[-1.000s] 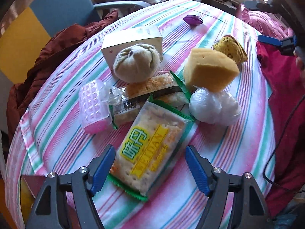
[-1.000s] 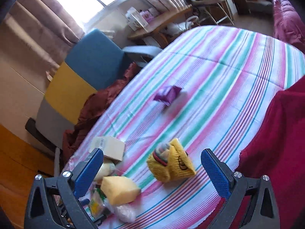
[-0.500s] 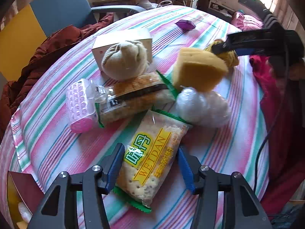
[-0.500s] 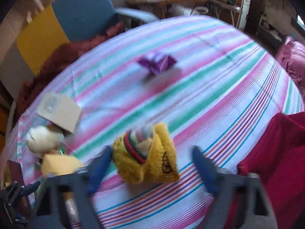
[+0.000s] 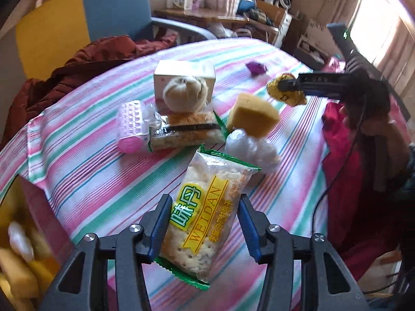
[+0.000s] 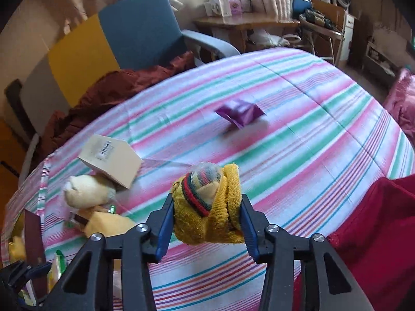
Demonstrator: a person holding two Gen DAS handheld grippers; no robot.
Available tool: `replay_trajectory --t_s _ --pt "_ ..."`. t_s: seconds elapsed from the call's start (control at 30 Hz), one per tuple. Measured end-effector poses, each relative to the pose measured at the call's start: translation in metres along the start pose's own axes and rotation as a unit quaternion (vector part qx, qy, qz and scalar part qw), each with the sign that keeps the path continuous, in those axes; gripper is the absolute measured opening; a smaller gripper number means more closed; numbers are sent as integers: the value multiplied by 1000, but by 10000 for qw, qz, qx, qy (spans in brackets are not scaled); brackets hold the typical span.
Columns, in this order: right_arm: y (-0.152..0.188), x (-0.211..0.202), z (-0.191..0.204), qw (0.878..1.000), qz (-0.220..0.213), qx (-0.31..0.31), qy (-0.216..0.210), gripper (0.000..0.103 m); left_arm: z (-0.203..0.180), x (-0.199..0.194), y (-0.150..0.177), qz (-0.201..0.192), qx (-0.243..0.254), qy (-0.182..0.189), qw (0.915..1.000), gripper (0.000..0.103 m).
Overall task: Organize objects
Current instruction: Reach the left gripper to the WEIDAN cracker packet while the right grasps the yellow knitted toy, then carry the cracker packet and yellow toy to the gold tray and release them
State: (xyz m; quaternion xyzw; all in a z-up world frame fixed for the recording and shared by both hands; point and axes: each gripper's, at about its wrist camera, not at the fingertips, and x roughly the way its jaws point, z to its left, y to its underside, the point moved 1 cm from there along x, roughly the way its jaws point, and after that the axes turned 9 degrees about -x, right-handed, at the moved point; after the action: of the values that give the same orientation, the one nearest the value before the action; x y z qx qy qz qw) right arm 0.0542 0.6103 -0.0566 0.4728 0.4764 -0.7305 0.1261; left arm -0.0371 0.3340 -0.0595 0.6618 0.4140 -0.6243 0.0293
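My left gripper is shut on a clear cracker packet with green edges and a yellow label, held above the striped tablecloth. My right gripper is shut on a yellow knitted sock bundle with red and green bands, lifted off the cloth. That bundle and right gripper also show in the left wrist view at the right. On the cloth lie a bun-shaped toy, a white box, a pink roller, a second snack packet, a yellow sponge, and a plastic-wrapped white lump.
A purple pouch lies alone further back on the cloth. A dark red garment drapes over the blue and yellow chair. A box with yellow items sits below the table's left edge. Red cloth lies at right.
My left gripper closed on the cracker packet and lifted it. My right gripper came down around the yellow sock bundle, closed on it and raised it.
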Motion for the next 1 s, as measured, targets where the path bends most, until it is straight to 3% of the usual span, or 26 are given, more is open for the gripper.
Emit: replay_trajectory --t_s 0.23,0.43,0.73,1.0 --pt "-2 -19 21 9980 -462 -183 -387 47 19 -45 26 -424 -769 2 9961 52" --pt "-3 -39 48 9926 -670 -555 -847 47 54 -94 62 -858 -1436 -206 9857 52" --pt "9 -97 123 9723 -954 -1493 -1525 47 124 -157 129 -1408 -2587 -734 9528 52" --pt "42 -117 225 9363 -773 -2444 -2399 48 161 -187 180 -1674 -3260 -1091 9240 52"
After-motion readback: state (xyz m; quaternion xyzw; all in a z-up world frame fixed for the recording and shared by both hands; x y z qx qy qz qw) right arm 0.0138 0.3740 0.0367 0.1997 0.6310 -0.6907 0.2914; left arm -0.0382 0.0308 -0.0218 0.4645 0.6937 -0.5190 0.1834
